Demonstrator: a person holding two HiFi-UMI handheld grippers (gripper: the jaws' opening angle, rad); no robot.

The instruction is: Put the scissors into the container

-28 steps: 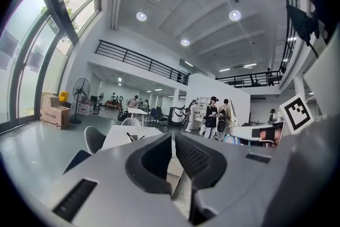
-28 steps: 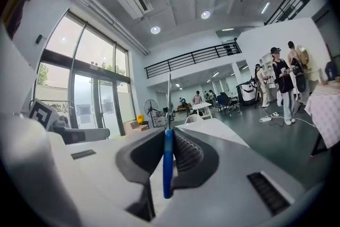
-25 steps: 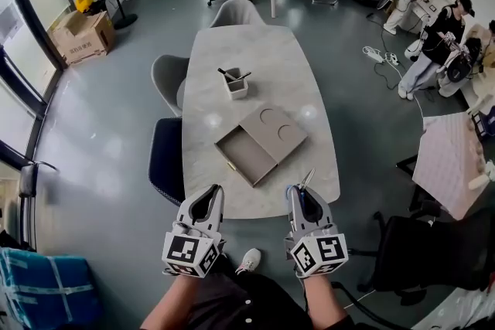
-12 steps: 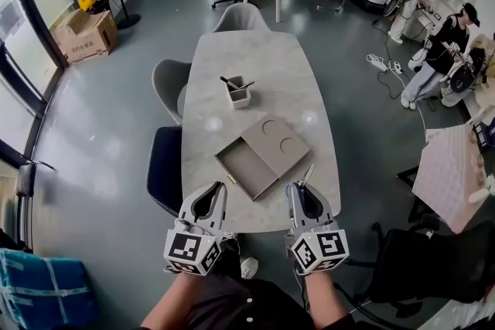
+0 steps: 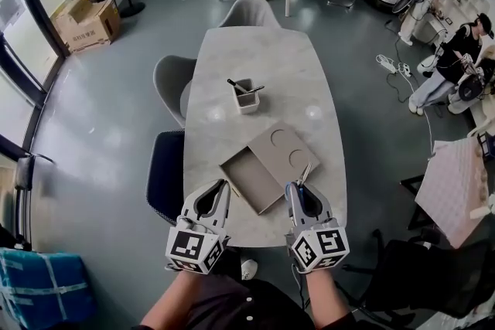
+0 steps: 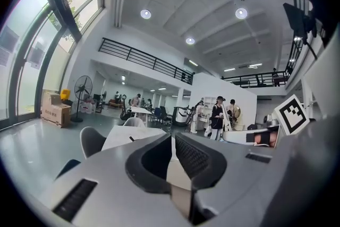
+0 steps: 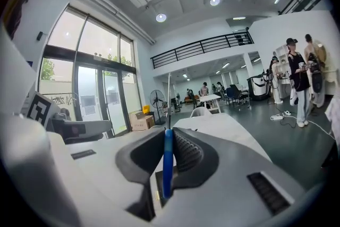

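right gripper (image 5: 303, 188) clamped on scissors (image 5: 307, 173) (blades up) | left gripper (image 5: 219, 188) closed, 0 held | both have advanced over the table (image 5: 263, 58) edge within 1 s | placing still ahead

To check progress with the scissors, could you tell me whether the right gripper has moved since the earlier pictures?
Yes. The right gripper, holding the scissors, has advanced farther past the table's near edge toward the open container.
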